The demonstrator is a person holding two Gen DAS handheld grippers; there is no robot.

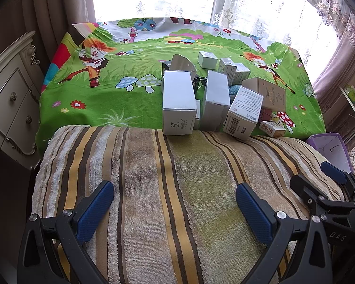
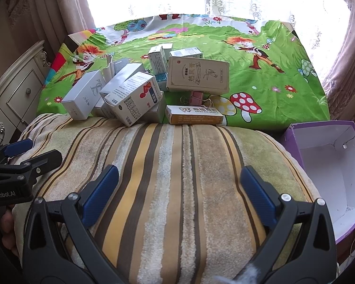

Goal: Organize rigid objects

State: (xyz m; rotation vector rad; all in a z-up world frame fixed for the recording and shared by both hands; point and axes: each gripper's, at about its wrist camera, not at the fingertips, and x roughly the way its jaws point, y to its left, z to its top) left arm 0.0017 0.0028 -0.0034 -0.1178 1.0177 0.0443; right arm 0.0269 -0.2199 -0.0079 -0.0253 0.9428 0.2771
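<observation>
Sunlit cartoon-print surface point(image 2: 272, 99) carries jumbled cartons point(image 2: 135, 94); light, stiff, likely crushable, best pinched across flat faces. Left claw point(image 1: 175, 203) and right claw point(image 2: 179, 189) gape wide, empty.

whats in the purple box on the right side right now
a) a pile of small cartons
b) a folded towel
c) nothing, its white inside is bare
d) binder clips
c: the right wrist view looks straight into the purple box and shows only its bare white walls and floor, while the cartons lie on the green cloth.
</observation>
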